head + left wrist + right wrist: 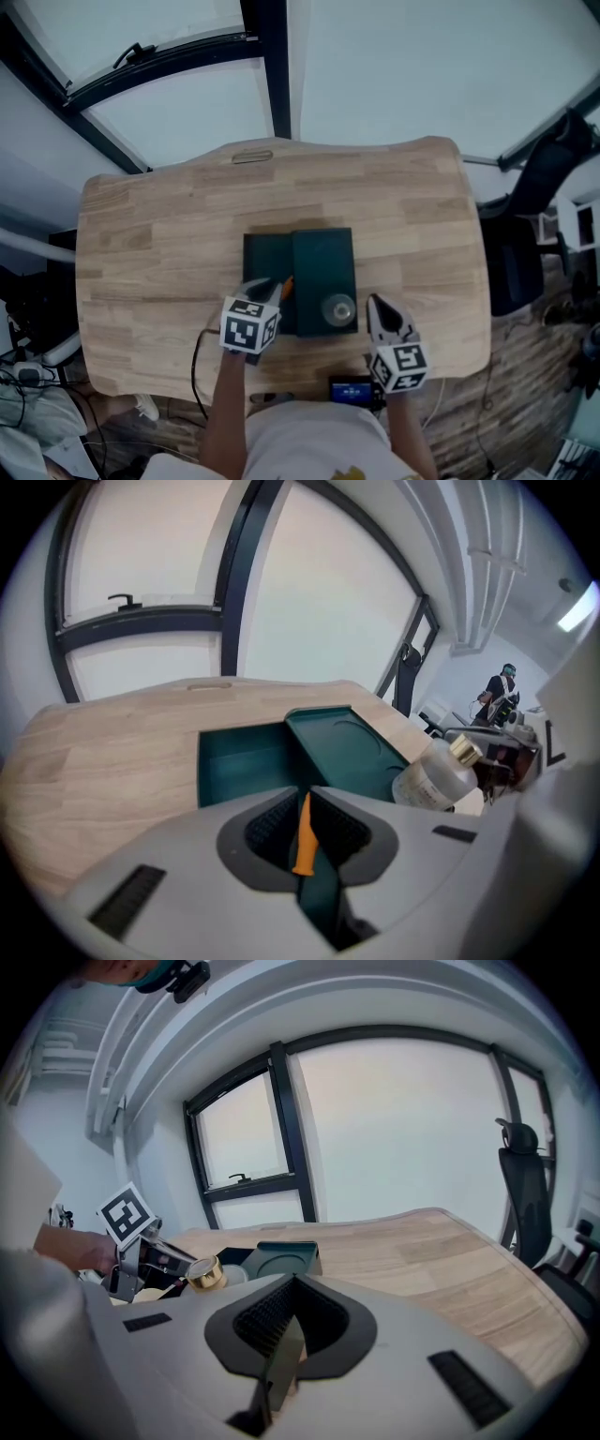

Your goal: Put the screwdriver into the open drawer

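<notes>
Grips the slim orange screwdriver (303, 834) in the left tongs (305, 797), pads pressed on it. Just ahead of those jaws, faces the open dark-green drawer (234, 761) of a flat green box (342, 747). To their right, a clear gold-capped bottle (436, 775) on that box. Holds the right tongs (291, 1286) closed and empty above the pale wooden table (112, 752), box ahead-left.

Light wood table (169, 244), wavy far edge; oval slot (251, 157) is cut by far edge, left of ctr. One dark-green box (323, 267) is set directly on it, ctr-near, w/ drawer (265, 261) pulled out to left.
</notes>
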Action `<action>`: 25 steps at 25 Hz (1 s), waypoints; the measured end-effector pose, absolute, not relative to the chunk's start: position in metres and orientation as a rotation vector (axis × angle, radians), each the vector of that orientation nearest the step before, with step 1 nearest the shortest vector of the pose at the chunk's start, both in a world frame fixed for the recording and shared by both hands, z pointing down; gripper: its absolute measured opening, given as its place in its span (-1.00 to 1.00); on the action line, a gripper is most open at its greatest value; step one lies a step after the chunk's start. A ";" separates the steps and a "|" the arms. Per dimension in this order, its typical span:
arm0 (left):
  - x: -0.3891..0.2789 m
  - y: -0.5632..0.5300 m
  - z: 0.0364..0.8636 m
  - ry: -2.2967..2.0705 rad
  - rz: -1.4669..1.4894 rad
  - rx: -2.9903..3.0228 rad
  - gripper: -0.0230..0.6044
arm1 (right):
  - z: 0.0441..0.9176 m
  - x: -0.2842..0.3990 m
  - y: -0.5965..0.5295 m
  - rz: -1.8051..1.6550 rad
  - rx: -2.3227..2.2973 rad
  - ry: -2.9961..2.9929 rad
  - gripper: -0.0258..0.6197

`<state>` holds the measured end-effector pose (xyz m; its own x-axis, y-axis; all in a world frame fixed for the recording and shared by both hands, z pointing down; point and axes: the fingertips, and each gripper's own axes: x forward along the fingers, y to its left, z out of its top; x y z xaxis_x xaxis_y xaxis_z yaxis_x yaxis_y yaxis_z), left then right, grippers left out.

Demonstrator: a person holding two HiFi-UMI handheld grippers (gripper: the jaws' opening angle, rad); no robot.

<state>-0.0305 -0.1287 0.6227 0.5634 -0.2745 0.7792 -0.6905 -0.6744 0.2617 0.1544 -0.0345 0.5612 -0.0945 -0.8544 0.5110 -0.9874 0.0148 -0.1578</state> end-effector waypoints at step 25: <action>-0.059 -0.110 0.520 -1.054 0.607 2.586 -0.93 | 0.501 0.125 -0.006 0.465 1.954 -2.107 -0.93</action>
<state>-0.0592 -0.1097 0.5203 0.6450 -0.5949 0.4797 -0.7137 -0.6933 0.0999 0.1254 -0.0062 0.5012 -0.0845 -0.9222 0.3774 -0.9954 0.0606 -0.0746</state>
